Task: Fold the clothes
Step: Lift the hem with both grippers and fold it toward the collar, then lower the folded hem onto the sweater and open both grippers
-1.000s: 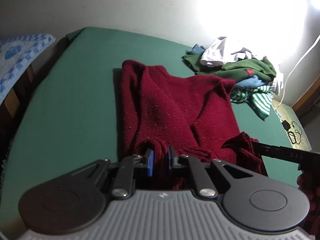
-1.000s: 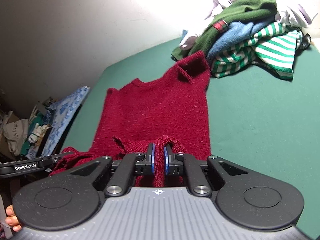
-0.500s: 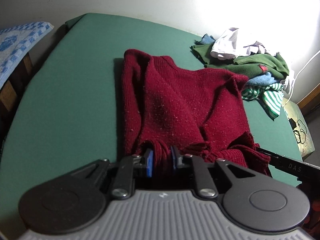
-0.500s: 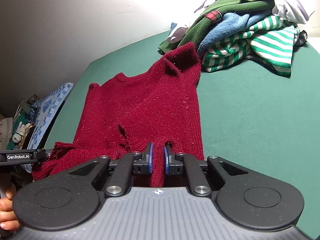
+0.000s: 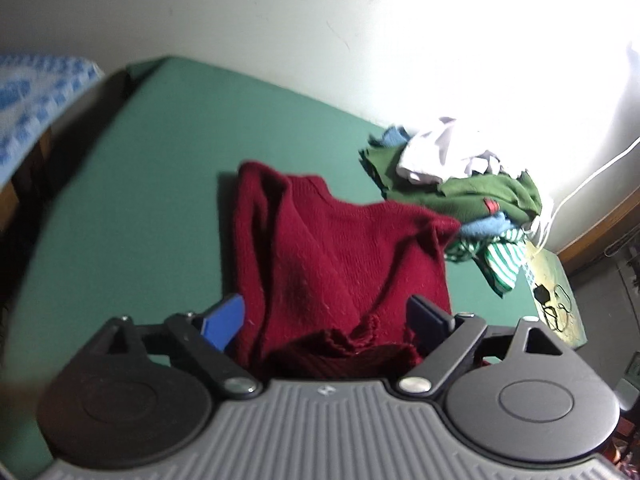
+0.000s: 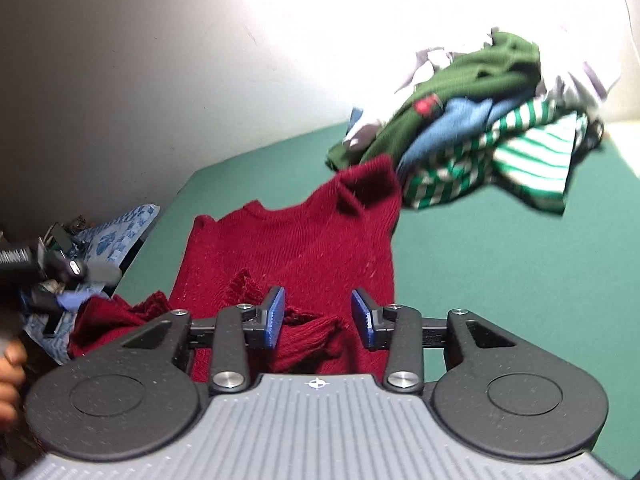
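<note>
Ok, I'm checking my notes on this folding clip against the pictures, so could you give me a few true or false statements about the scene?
1. The red sweater lies on a green surface. True.
2. The pile of clothes sits on the floor. False: it rests on the green surface.
3. The left gripper pinches the sweater. False: its jaws are opening, pads apart.
4. The pile includes a green-and-white striped garment. True.
</note>
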`<state>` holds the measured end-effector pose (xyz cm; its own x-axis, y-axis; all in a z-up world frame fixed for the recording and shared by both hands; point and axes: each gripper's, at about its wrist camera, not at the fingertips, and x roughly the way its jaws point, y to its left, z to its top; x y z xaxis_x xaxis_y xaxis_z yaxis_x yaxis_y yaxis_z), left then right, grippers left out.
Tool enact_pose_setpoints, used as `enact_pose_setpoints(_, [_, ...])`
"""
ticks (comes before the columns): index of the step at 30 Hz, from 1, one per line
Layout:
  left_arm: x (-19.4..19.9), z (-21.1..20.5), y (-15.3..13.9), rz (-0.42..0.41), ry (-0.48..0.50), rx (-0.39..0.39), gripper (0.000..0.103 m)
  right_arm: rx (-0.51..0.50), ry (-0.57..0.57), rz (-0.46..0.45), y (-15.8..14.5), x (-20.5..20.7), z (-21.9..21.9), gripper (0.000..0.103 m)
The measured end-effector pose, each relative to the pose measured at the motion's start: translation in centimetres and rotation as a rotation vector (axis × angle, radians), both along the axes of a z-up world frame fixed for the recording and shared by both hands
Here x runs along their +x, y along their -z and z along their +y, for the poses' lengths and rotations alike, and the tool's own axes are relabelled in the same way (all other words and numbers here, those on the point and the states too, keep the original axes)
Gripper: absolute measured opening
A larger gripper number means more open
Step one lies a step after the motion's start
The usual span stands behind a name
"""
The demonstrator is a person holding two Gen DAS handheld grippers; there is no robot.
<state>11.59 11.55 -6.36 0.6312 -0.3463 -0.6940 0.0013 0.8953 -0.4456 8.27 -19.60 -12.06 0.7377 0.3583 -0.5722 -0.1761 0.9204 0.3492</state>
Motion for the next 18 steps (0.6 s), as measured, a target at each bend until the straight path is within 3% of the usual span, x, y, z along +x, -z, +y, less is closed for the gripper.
enact_pose_setpoints(6, [-2.5, 2.1, 1.3, 0.04, -0.031, 0.063, 0.087, -0.052, -0.055, -0.063, -1.8, -1.9, -1.1, 0.036])
enact_pose_setpoints(10, [-5.5, 2.3, 2.7, 0.038, 0.003, 0.165, 0.087, -0.241, -0.15, -0.085, -1.9, -3.3, -0.1, 0.035])
enact_pose_setpoints(12, [-6.6, 2.0, 3.8, 0.078, 0.06, 0.146, 0.087, -0.308, -0.213, -0.069, -1.3, -3.9, 0.4, 0.035])
enact_pose_setpoints(15, [-8.5, 1.2, 4.4, 0.075, 0.126, 0.121, 0.089, -0.32, -0.244, -0.01, -0.4, -4.7, 0.1, 0.034])
enact_pose_setpoints(18, [-8.6, 0.7, 5.1, 0.09, 0.123, 0.086, 0.088, -0.217, -0.201, 0.074, 0.3, -4.8, -1.6, 0.037])
